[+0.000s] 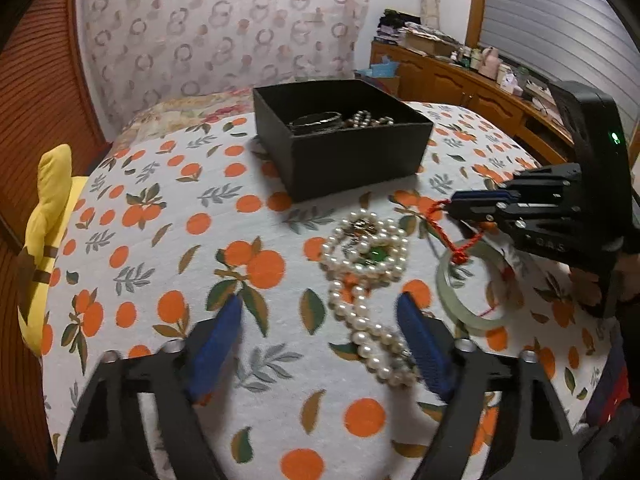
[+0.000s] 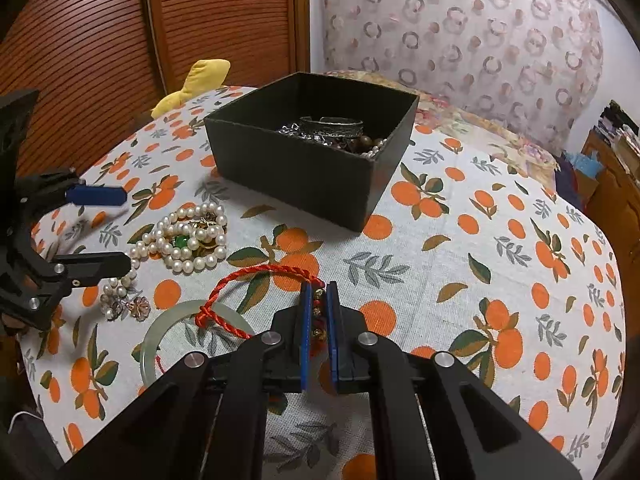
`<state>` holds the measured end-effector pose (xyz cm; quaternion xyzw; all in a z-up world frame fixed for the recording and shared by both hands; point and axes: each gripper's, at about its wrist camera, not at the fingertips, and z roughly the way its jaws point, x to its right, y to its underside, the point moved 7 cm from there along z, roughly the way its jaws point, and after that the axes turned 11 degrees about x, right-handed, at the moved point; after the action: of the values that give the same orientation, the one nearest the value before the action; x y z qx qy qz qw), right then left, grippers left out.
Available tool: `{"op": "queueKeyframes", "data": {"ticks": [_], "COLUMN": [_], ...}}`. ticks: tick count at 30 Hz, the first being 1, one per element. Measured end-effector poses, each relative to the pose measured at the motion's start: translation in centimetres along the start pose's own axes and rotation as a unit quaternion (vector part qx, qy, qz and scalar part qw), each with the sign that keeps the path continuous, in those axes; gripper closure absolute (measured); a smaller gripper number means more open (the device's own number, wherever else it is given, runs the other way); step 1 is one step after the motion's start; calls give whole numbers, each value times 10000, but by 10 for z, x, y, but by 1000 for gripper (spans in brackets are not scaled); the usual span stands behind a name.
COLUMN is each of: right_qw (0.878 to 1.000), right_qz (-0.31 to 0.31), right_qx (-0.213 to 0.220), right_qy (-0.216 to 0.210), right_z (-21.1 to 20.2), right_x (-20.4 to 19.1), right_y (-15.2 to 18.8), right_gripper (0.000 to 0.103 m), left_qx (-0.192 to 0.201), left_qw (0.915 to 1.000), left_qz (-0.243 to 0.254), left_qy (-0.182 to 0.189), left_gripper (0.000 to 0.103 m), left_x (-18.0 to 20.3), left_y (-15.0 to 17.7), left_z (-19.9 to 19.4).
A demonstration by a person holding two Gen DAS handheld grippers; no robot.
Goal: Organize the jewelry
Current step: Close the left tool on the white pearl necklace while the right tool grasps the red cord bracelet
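Clamped between the pads of the right gripper (image 2: pixel 319 320), a red cord bracelet (image 2: pixel 256 276) is held short of the black box (image 2: pixel 296 168) lying straight ahead, while a pearl necklace (image 1: pixel 368 280) is straddled by the parted left gripper (image 1: pixel 320 344).

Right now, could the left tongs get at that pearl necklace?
Probably yes: the left tongs stand open astride the pearl necklace on the cloth, with nothing over it.

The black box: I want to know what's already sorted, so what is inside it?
Inside the black box are a silver cuff bangle, silvery chain, dark beads and some pearls. Its near wall hides the bottom, so anything lying lower cannot be seen.
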<state>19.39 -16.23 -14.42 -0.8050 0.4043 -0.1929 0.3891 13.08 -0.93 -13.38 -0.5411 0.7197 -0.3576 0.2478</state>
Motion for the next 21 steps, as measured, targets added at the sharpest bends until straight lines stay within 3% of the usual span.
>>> {"op": "queueKeyframes", "data": {"ticks": [1,6,10,16,21], "right_qw": [10000,10000,10000,10000,10000], "right_qz": [-4,-30,-48,-50,-51], "right_qx": [1,6,8,9,11], "right_qy": [3,26,43,43,43], "right_z": [0,0,0,0,0], "right_x": [0,0,0,0,0], "right_y": [0,0,-1,0,0], "right_gripper": [94,94,94,94,94], "left_qx": [-9,-82,-105,-103,-151], "left_qw": [10000,9998,9997,9999,9998], "left_qz": [15,108,238,111,16], "left_qy": [19,108,28,-56,-154], "left_gripper": [38,73,76,94,95], "left_x": [2,12,15,4,-6], "left_y": [0,3,4,6,5], "left_z": [0,3,4,2,3]}}
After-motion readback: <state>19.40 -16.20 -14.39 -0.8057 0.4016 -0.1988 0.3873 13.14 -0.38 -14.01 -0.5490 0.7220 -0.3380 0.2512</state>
